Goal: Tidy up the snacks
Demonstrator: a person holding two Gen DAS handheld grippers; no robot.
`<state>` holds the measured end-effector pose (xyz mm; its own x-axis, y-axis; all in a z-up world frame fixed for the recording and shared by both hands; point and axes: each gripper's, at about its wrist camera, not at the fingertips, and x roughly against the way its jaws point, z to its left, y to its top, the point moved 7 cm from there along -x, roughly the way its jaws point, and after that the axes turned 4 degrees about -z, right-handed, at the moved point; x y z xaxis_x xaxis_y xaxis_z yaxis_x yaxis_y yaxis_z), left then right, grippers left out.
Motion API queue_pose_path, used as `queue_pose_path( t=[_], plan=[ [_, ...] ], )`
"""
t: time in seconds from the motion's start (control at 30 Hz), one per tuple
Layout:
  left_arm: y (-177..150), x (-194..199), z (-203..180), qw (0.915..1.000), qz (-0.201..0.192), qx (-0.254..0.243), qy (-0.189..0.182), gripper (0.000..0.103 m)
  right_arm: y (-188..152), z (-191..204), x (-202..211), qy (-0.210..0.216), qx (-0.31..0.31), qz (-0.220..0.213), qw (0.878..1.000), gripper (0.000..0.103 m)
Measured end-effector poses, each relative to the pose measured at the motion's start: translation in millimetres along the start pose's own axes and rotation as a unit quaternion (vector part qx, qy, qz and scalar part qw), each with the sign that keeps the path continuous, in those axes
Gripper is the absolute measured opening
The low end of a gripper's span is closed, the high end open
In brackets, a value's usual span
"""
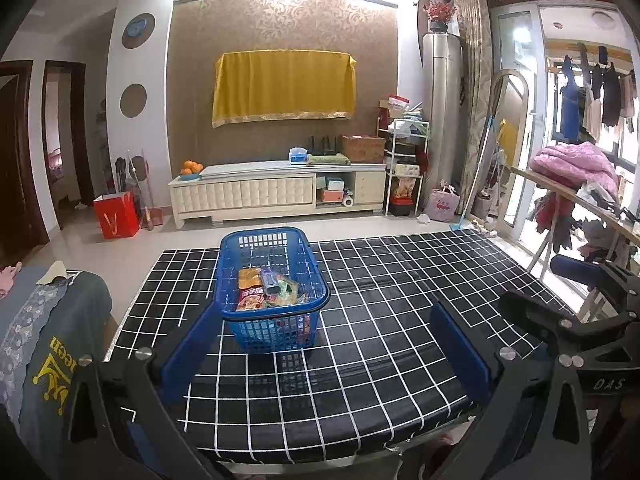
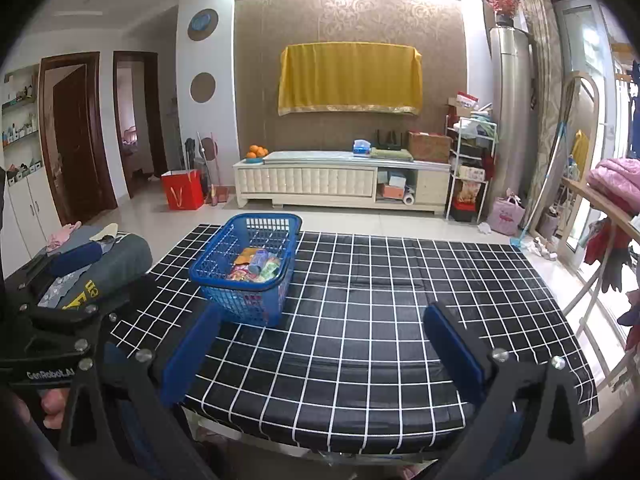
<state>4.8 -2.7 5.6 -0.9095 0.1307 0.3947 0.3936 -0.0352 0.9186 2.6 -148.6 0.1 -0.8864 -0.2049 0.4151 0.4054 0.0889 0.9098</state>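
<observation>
from where i sit, my left gripper (image 1: 326, 344) and right gripper (image 2: 320, 344) both hover over the near edge of the table (image 1: 400, 320), fingers spread wide, nothing between them. the basket (image 1: 272, 292) sits ahead of the left gripper, just off its left finger, and ahead and to the left of the right gripper. the snacks (image 1: 268, 290) lie piled inside it, several bright packets overlapping; i can't count them or read them.

i see no snack loose on the cloth, so i judge the gathering step looks done, or else the sorting out of the basket hasn't begun; i can't tell which. if more is needed, the next move calls for bringing one gripper forward and down through the open top, past the mesh wall, and closing on a single packet without dragging the rest.

the table wears a black cloth with a white grid, creased across the middle. to the left of the grippers lies a heap of folded clothes (image 1: 52, 340). far ahead stand a low cabinet (image 1: 276, 190), a yellow cloth (image 1: 284, 86) on the wall and a red bag (image 1: 116, 216) on the floor.
</observation>
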Motion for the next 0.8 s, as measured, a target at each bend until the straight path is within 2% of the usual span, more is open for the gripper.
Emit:
queue_pose_path(
  t=[0.17, 0.33, 0.8],
  plan=[
    [-2.3, -1.8, 0.1, 0.9999, 0.005, -0.008, 0.012, 0.103, -5.2, -1.8, -5.1, -0.004, 0.0, 0.005, 1.0, 0.103],
    [-3.3, -0.1, 1.7, 1.0, 0.006, 0.005, -0.005, 0.103, -5.1, -2.8, -3.9, -0.012, -0.002, 0.002, 1.0, 0.103],
    [-2.8, 3.6, 6.1, 1.0, 0.0, 0.004, 0.006, 0.103, -3.1, -1.6, 0.3, -0.017, -0.004, -0.005, 1.0, 0.103]
  ],
)
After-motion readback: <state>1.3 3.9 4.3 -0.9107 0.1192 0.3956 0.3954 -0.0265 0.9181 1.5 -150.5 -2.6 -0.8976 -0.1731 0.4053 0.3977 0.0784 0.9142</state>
